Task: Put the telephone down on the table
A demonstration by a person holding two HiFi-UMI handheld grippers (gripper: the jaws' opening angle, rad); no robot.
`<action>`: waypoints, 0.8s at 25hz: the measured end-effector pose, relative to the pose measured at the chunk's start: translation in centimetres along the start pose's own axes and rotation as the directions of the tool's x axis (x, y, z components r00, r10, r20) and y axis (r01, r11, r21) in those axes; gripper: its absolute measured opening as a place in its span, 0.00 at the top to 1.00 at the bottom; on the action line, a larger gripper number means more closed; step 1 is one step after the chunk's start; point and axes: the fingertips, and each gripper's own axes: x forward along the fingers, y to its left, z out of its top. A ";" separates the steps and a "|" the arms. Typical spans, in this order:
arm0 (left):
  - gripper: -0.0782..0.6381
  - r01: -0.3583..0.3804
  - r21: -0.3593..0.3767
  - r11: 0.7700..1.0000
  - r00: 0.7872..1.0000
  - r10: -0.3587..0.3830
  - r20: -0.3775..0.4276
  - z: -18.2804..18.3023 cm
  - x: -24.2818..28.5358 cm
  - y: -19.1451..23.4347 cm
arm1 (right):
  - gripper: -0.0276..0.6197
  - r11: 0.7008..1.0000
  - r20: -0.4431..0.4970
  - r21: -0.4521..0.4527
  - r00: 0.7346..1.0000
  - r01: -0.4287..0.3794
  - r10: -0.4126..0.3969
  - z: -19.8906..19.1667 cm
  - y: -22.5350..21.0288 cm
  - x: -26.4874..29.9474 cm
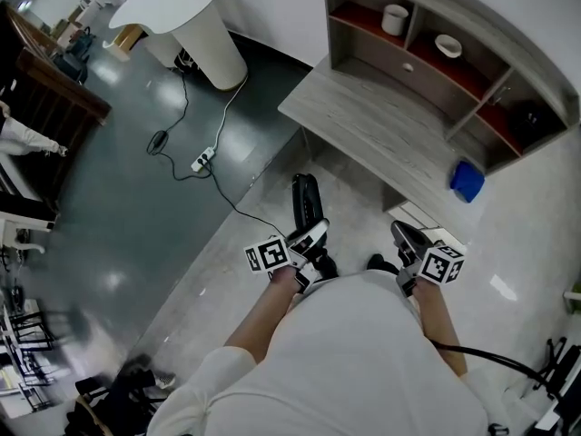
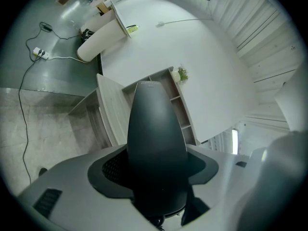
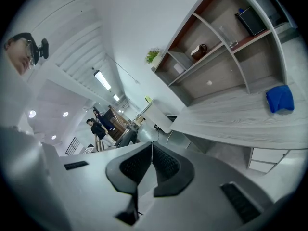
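Note:
A black telephone handset [image 1: 307, 198] sticks out forward from my left gripper [image 1: 311, 237], which is shut on it. In the left gripper view the handset [image 2: 156, 143] fills the middle between the two pads and hides most of what lies ahead. The grey wooden table [image 1: 372, 121] lies ahead, beyond the handset's tip, and the handset is still in the air short of its edge. My right gripper [image 1: 406, 236] hangs beside the left one, shut with nothing in it; its pads [image 3: 163, 163] meet in the right gripper view. The table [image 3: 231, 121] shows there at the right.
A blue object [image 1: 467, 181] lies at the table's right end. Behind the table stands a shelf unit with a cup [image 1: 394, 18] and a bowl [image 1: 448, 45]. A white round stand [image 1: 195, 25] and a power strip with cable [image 1: 201, 160] are on the floor to the left. People [image 3: 96, 126] stand far off.

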 end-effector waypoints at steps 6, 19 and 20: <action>0.46 0.002 0.026 1.000 0.999 -0.001 -0.037 0.8 -1.5 1.1 | 0.93 1.000 0.012 0.004 1.000 0.017 -0.017 -1.6 1.3 0.9; 0.46 -0.006 0.015 1.000 0.999 0.007 -0.043 2.1 -1.0 2.2 | 0.93 0.999 -0.005 0.006 0.999 0.034 -0.034 -1.5 0.7 2.0; 0.46 -0.009 0.014 1.000 0.999 0.009 -0.041 2.3 -0.7 2.3 | 0.93 0.999 -0.010 0.008 0.999 0.031 -0.031 -1.2 0.5 2.4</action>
